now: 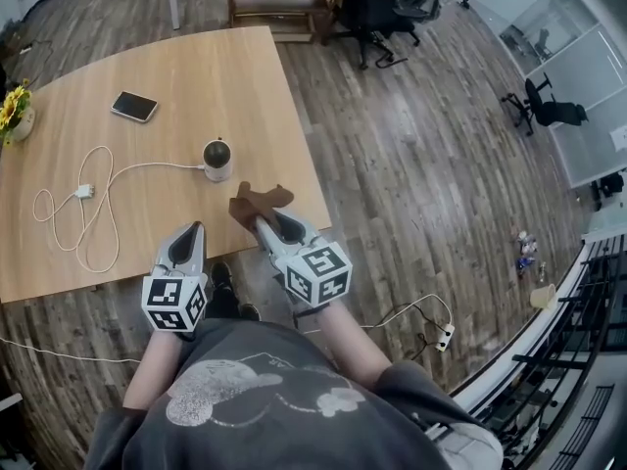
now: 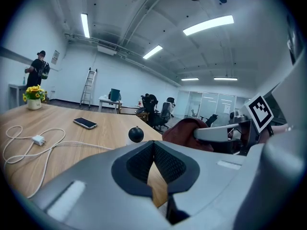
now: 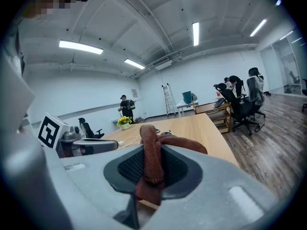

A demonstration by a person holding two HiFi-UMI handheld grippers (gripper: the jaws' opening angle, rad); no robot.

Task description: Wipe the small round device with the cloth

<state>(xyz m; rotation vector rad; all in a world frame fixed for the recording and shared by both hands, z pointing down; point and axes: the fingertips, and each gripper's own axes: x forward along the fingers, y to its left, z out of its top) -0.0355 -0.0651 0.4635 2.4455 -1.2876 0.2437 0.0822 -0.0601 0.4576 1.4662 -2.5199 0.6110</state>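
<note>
L gripper [image 1: 194, 229] sits low over the near edge of the wooden table [image 1: 245, 76]. In its own view [image 2: 154, 145] the jaws are pressed together at the tips w/ nothing between them, just tabletop visible through the small gap lower down.

R gripper [image 1: 263, 225] is just beside it, over the table's near right corner. Its jaws are clamped on a brown cloth [image 1: 260, 202]. In the R gripper view [image 3: 152, 153] a rolled fold of the cloth [image 3: 151, 159] runs up between the pads, and the rest flops fwd over the tips. From the L gripper view the cloth [image 2: 184, 132] bunches at the end of the R gripper [image 2: 225, 133].

Small round device [image 1: 217, 159] stands upright on the table near its right edge, ahead of both grippers. Dark rounded top, lighter base. It's near the cloth but apart from it, no contact. In the L gripper view the device [image 2: 135, 134] is straight ahead of the jaws.

White cable [image 1: 88, 213] runs left from the device and loops loosely w/ a small adapter partway. Phone [image 1: 134, 106] lies flat further back, screen dark. Yellow flowers [image 1: 12, 111] in a pot at the table's left edge. Office chairs [image 1: 377, 3] on the wood floor beyond the table. A person [image 2: 37, 68] stands far back by the wall, w/ a ladder [image 2: 87, 94] nearby.
</note>
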